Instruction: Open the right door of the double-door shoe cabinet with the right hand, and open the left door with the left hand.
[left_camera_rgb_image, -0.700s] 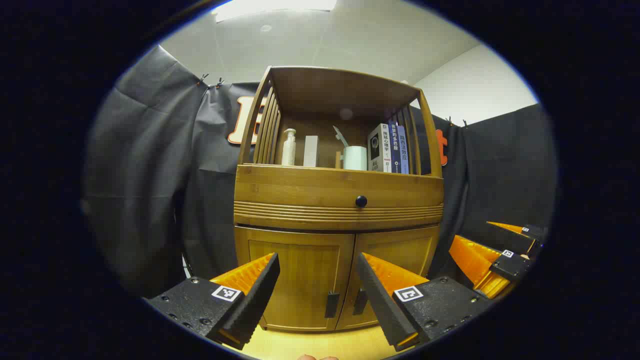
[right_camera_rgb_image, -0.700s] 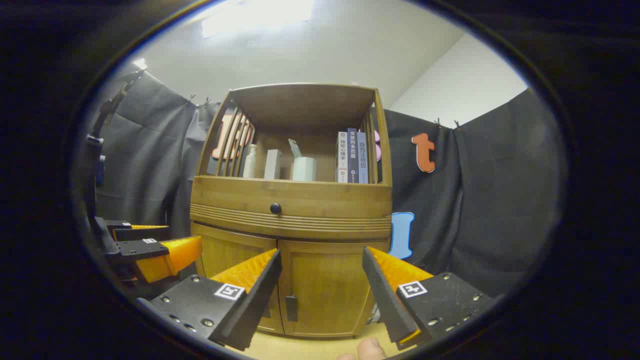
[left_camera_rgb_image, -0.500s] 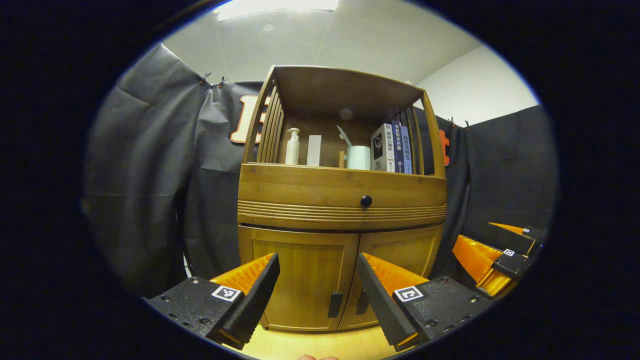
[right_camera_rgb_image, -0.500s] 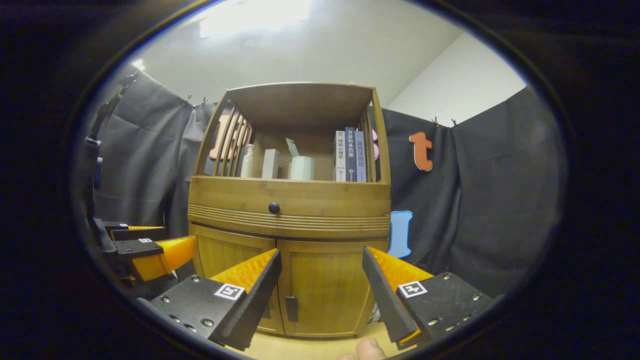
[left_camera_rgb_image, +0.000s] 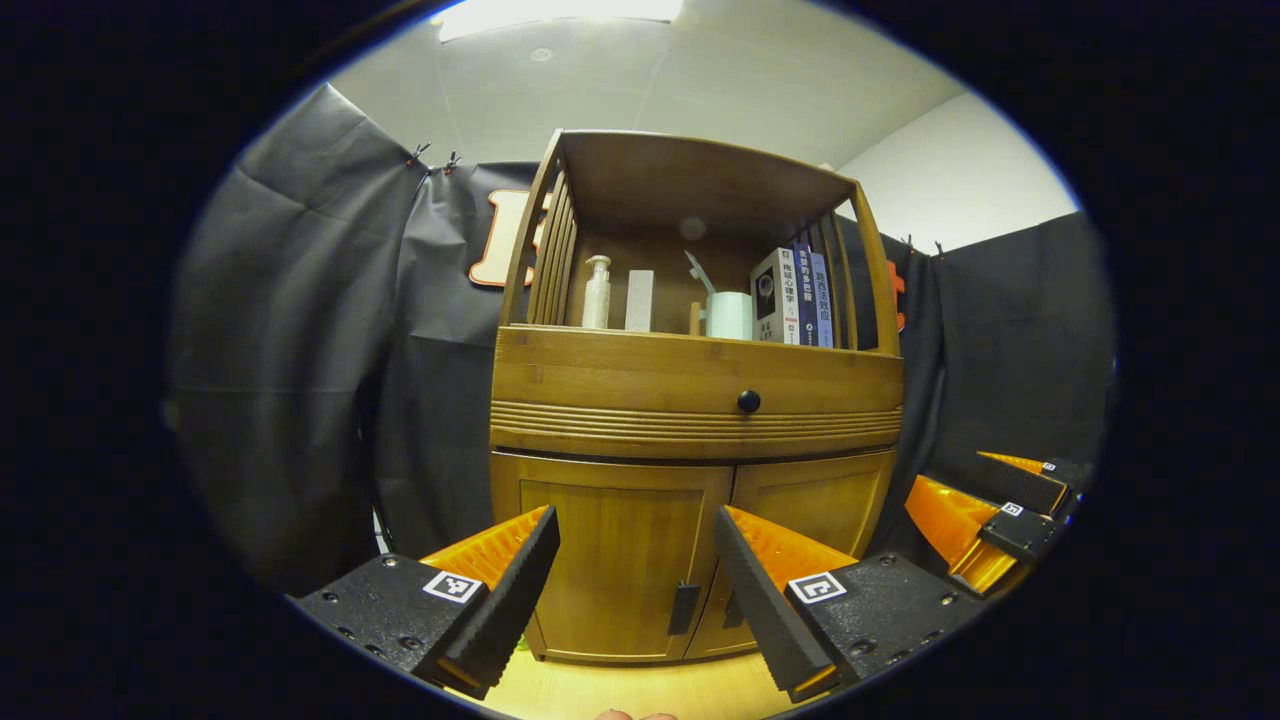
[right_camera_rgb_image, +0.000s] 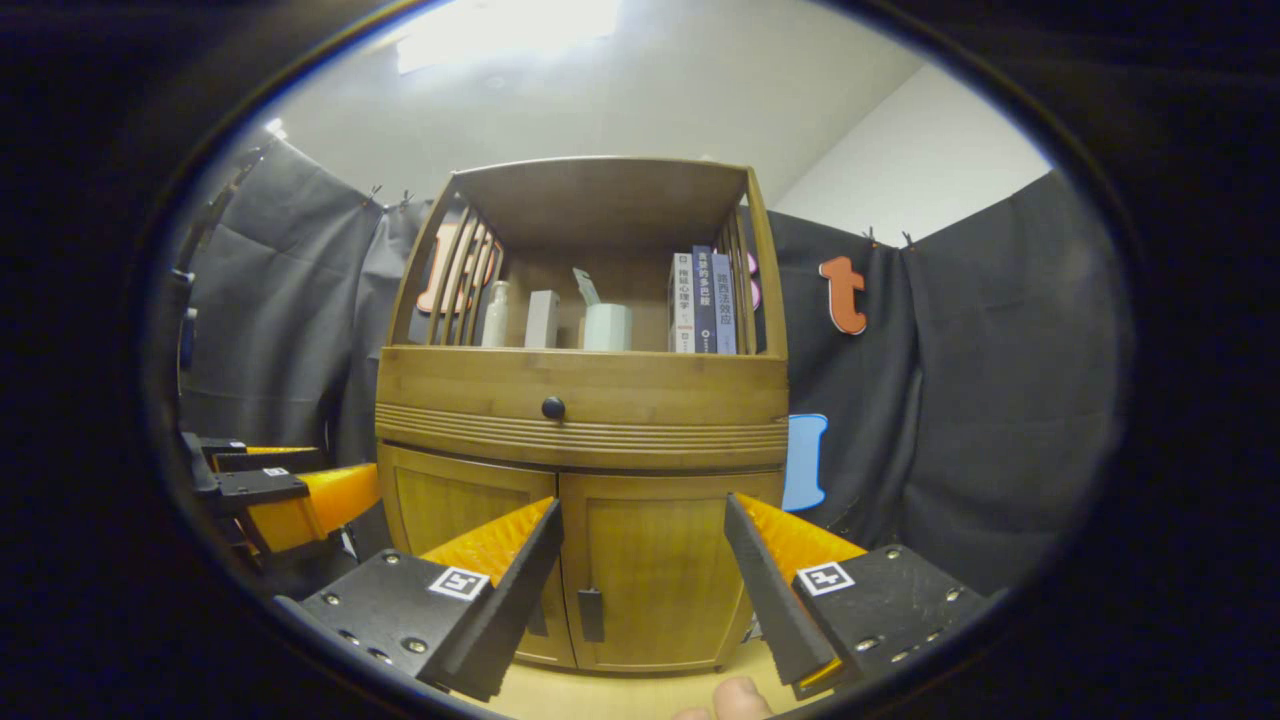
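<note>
At the centre of the left gripper view stands the shoe cabinet, both lower doors closed: the left door and the right door, each with a dark handle by the middle seam, the left handle at lower centre. Framing that door, the left gripper hangs short of it with fingers spread wide, holding nothing. Across in the right gripper view, the right gripper is likewise spread and empty, the right handle low between its fingers. Since the two handles sit close together, a gripper could likely catch the wrong one, or clip the seam edge, or bump its partner.
</note>
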